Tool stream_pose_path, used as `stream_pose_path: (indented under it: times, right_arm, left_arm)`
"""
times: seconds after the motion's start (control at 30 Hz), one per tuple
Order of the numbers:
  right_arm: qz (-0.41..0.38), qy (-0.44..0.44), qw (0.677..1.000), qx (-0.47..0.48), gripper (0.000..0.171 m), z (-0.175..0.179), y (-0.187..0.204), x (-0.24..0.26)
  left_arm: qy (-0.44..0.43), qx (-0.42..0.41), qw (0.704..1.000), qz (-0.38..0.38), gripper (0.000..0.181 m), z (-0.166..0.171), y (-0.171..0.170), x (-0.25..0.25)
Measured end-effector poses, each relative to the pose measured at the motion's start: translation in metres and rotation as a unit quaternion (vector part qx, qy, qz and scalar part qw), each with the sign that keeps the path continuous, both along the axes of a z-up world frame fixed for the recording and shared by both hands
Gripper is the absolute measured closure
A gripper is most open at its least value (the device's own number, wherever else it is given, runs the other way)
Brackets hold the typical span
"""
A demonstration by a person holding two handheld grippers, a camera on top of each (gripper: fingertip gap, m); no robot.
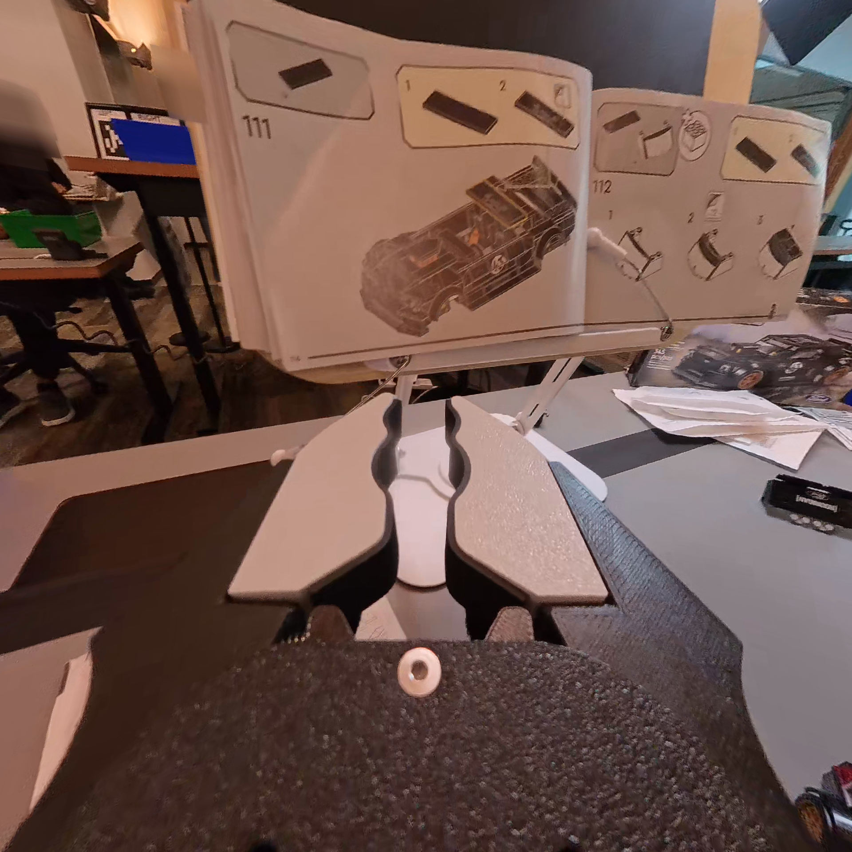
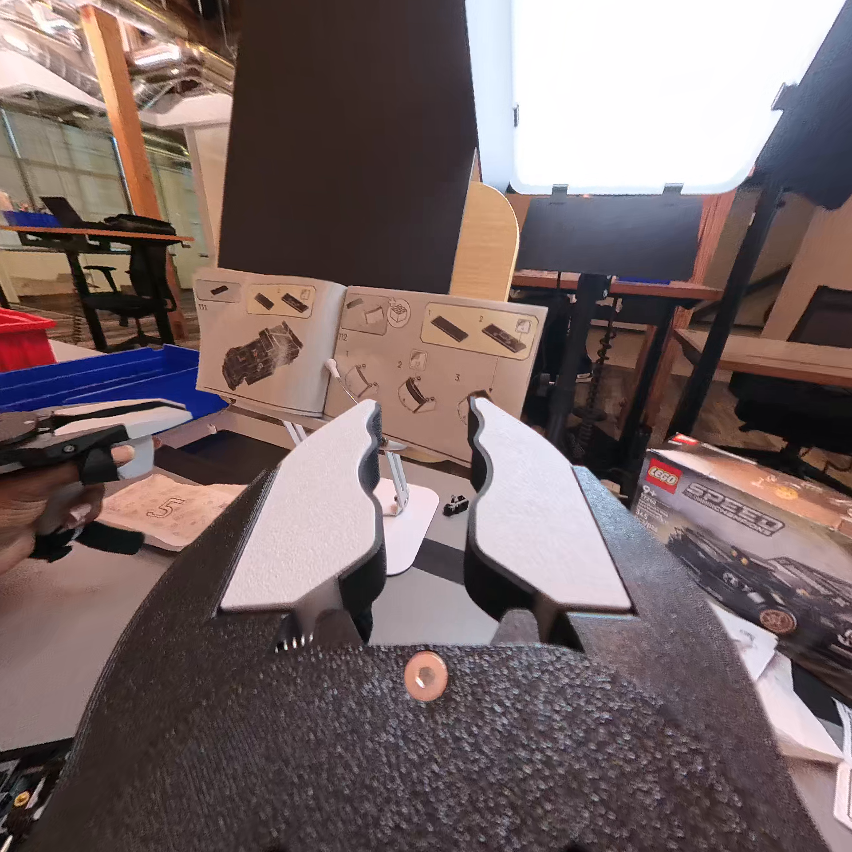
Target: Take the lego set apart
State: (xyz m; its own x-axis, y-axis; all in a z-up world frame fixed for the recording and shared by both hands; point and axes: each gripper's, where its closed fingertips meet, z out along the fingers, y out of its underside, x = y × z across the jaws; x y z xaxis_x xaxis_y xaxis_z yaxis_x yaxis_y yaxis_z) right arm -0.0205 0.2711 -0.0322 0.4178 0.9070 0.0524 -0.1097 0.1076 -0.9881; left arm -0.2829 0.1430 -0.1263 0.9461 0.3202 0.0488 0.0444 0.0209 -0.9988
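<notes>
With our left gripper (image 1: 419, 415) and right gripper (image 2: 424, 415) both parted and empty near the instruction booklet (image 1: 415, 207), we risk knocking its stand (image 2: 405, 502), while the 1 small black lego piece (image 2: 455, 504) sits ungrasped on the table beside it.

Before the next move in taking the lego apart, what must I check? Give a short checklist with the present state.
1. Left gripper open and empty: ok.
2. Right gripper open and empty: ok.
3. Small black lego piece lies free on the table: ok.
4. Booklet open on its stand: ok.
5. Main lego model in clear view: not ok, only bits at the picture edges.
</notes>
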Motion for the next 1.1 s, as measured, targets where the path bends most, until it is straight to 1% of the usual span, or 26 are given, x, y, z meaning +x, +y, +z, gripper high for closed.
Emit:
stream_pose_path:
  times: [0.1,0.23,0.33,0.5,0.63,0.73,0.8,0.83,0.97,1.1]
  right_arm:
    - [-0.005,-0.015,1.000,-0.002,0.135,-0.009,0.003,-0.003]
    - [-0.002,-0.032,0.999,-0.004,0.135,-0.020,0.002,-0.008]
    - [-0.006,-0.044,0.999,-0.003,0.135,-0.029,0.005,-0.011]
    - [-0.002,-0.056,0.998,-0.042,0.133,-0.056,0.009,-0.025]
    - [-0.005,-0.054,0.997,-0.064,0.131,-0.077,0.009,-0.035]
    - [0.000,-0.072,0.996,-0.061,0.132,-0.091,0.005,-0.039]
    - [-0.003,-0.074,0.996,-0.051,0.130,-0.088,0.005,-0.038]
    - [-0.006,-0.071,0.997,-0.043,0.129,-0.084,0.005,-0.037]
    - [-0.040,-0.073,0.996,0.015,0.133,-0.070,0.008,-0.030]
    - [-0.050,-0.056,0.997,0.009,0.135,-0.061,0.012,-0.021]
  left_arm:
    - [-0.013,-0.002,1.000,0.010,0.160,-0.005,-0.008,-0.005]
    - [-0.001,-0.008,0.999,0.032,0.159,-0.009,-0.017,-0.017]
    - [-0.013,-0.007,0.999,0.030,0.158,-0.009,-0.019,-0.022]
    - [0.000,-0.015,1.000,0.022,0.159,-0.014,-0.015,-0.025]
    - [0.044,-0.032,0.998,0.026,0.161,-0.013,-0.012,-0.026]
    - [0.053,-0.036,0.998,0.017,0.172,-0.012,-0.011,-0.025]
    - [0.068,-0.038,0.997,0.015,0.180,-0.013,-0.011,-0.025]
    - [0.074,-0.038,0.996,0.015,0.181,-0.014,-0.011,-0.025]
    - [0.062,-0.044,0.997,0.003,0.181,-0.020,-0.006,-0.023]
    - [0.063,-0.032,0.997,0.007,0.181,-0.014,-0.009,-0.018]
